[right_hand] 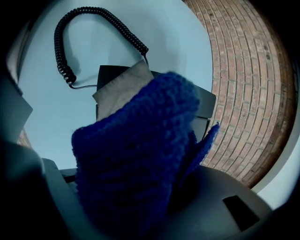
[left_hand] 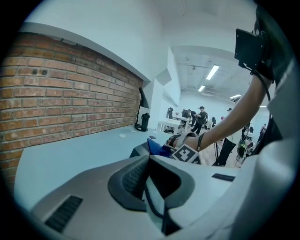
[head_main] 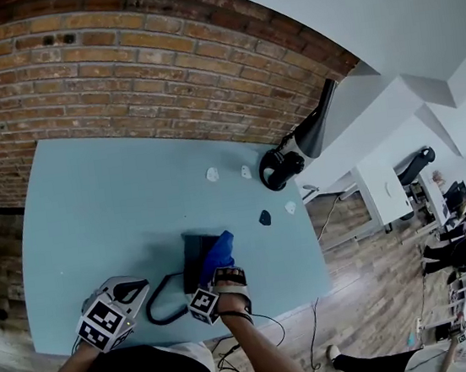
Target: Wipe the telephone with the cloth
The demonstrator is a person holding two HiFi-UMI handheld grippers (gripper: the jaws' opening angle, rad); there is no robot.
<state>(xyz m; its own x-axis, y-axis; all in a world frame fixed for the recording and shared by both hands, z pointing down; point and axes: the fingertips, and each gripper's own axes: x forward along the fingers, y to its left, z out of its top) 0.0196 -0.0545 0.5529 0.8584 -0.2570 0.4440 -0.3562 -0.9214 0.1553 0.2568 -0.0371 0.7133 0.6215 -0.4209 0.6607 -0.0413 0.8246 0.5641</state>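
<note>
Now: telephone [head_main: 192, 261] sits near the front edge of the blue table [head_main: 107, 197], its coiled cord [head_main: 160, 315] looping off to the left. Blue cloth [head_main: 219, 248] is bunched on top of the telephone, pinched in the right tongs [head_main: 219, 267]. Left tongs [head_main: 138, 285] are pressed together with nothing between them, just beside the cord and apart from the telephone.
</note>
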